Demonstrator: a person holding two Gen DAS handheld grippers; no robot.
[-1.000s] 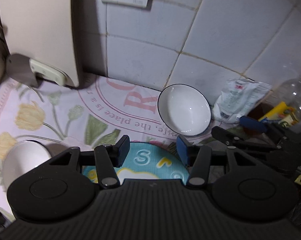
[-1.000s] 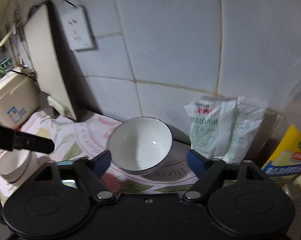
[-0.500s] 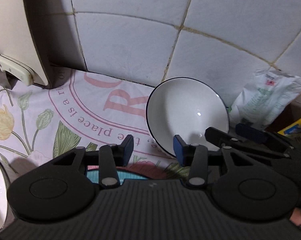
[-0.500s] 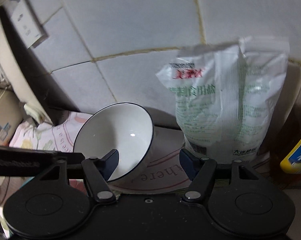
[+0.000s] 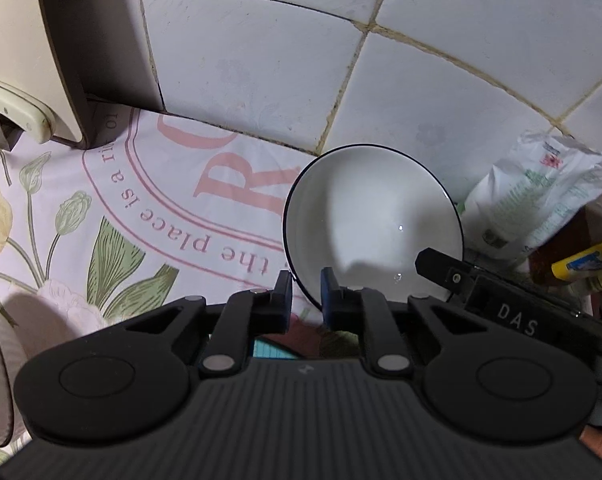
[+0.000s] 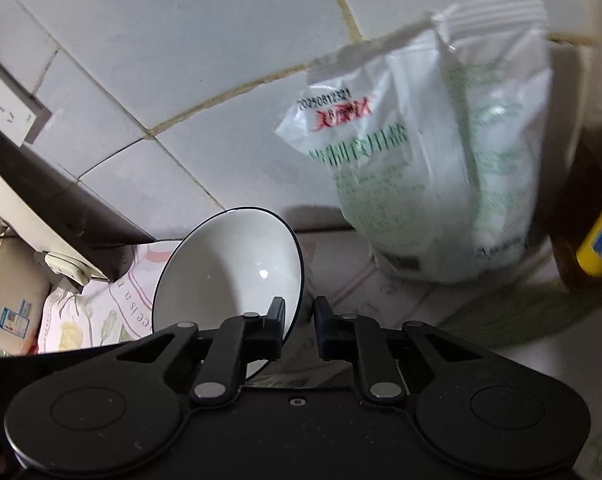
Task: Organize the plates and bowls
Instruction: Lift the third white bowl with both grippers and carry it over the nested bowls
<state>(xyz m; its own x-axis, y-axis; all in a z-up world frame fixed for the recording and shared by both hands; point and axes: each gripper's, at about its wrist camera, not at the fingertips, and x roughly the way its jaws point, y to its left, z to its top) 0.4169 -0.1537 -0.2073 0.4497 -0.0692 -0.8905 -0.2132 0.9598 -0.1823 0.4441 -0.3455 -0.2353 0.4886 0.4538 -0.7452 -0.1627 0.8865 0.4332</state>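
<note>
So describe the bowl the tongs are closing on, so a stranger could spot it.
Start at the tiled wall, then drop to the floral cloth below it. The bowl sits tilted beside a printed white bag: white inside, with a thin dark rim.
</note>
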